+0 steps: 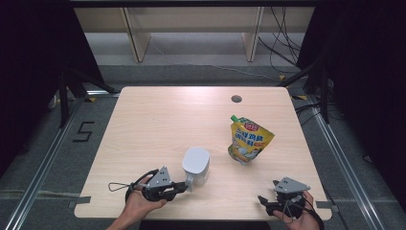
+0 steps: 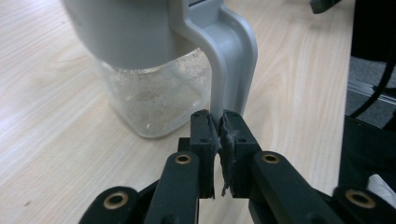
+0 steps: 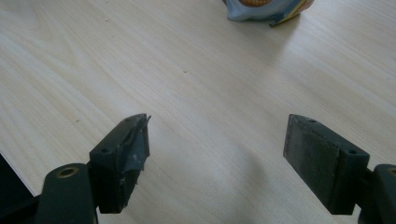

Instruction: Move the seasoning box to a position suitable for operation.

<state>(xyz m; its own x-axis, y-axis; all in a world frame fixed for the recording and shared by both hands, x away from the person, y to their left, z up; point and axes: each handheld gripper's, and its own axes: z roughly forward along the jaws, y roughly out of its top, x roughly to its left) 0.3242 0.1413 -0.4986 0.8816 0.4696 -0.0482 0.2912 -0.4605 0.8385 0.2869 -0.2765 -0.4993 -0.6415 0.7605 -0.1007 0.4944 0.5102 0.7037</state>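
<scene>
Left gripper [image 2: 219, 122]: jaws narrow, clamped on the grey handle [image 2: 232, 60] of the glass jar [image 1: 196, 166]. The jar stands upright near the table's [image 1: 158, 120] front edge, at the gripper's 2 o'clock. Right gripper [image 3: 217, 140]: jaws wide, holding nothing. Yellow pouch [image 1: 248, 140] stands at its 11 o'clock, well apart.
</scene>
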